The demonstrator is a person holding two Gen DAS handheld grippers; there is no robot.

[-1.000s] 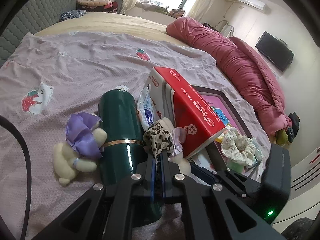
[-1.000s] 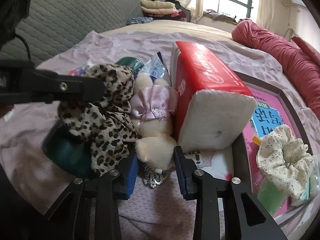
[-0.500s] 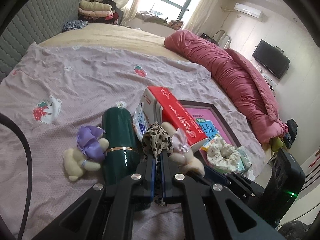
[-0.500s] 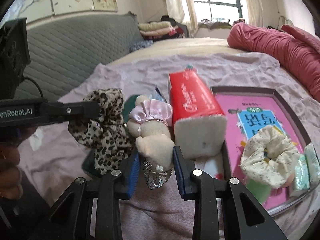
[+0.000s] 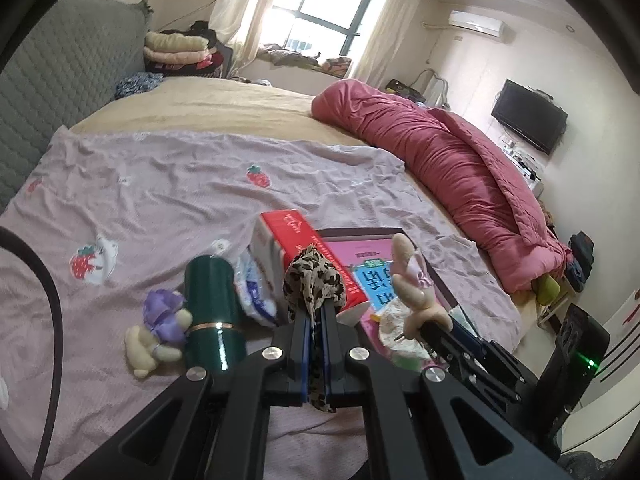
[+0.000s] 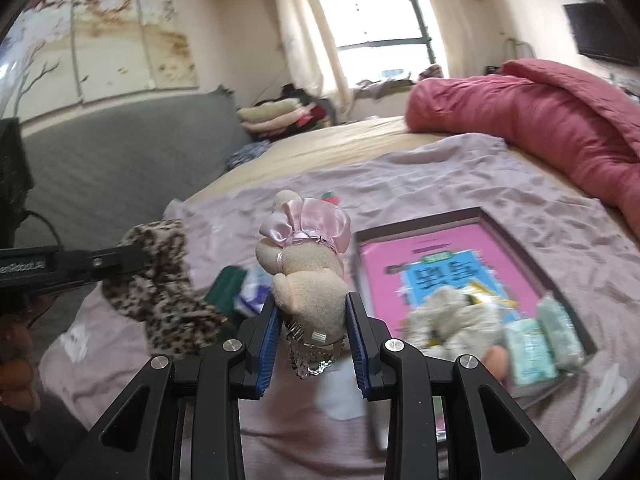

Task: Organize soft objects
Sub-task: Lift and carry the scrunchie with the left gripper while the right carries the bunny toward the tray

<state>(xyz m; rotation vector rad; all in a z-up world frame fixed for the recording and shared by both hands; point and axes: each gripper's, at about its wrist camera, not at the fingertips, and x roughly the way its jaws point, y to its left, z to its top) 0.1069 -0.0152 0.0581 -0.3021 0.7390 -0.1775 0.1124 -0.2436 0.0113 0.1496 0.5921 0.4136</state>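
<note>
Both grippers are carrying soft items clear of the bed, each lifted higher than a second ago. The left gripper [image 5: 316, 316] is clamping its fingers fully together on the leopard scrunchie [image 5: 314, 280], whose fabric is bunching above the tips and trailing below them. The right gripper [image 6: 312, 316] is pinching the pink-bow plush [image 6: 308, 264] by its lower body, fingers partly apart with the toy pressed between the pads; a metal clip is dangling beneath.

A second ago the plush was resting against the red tissue box [image 5: 304, 248] and the scrunchie was hanging just above the green bottle [image 5: 212, 312]. Now both items are hanging free above the sheet [image 5: 160, 184], and the box, the bottle and the purple-bow plush [image 5: 160, 328] are lying below, undisturbed.

The tray [image 6: 516, 220] is lying to the right, already holding a floral scrunchie [image 6: 452, 316] and tissue packs [image 6: 532, 344]. Judged from this, the pick-up stage is finishing for two items at once, and transfer toward the tray is probably coming next. The purple-bow plush is waiting on the sheet beside the bottle.
</note>
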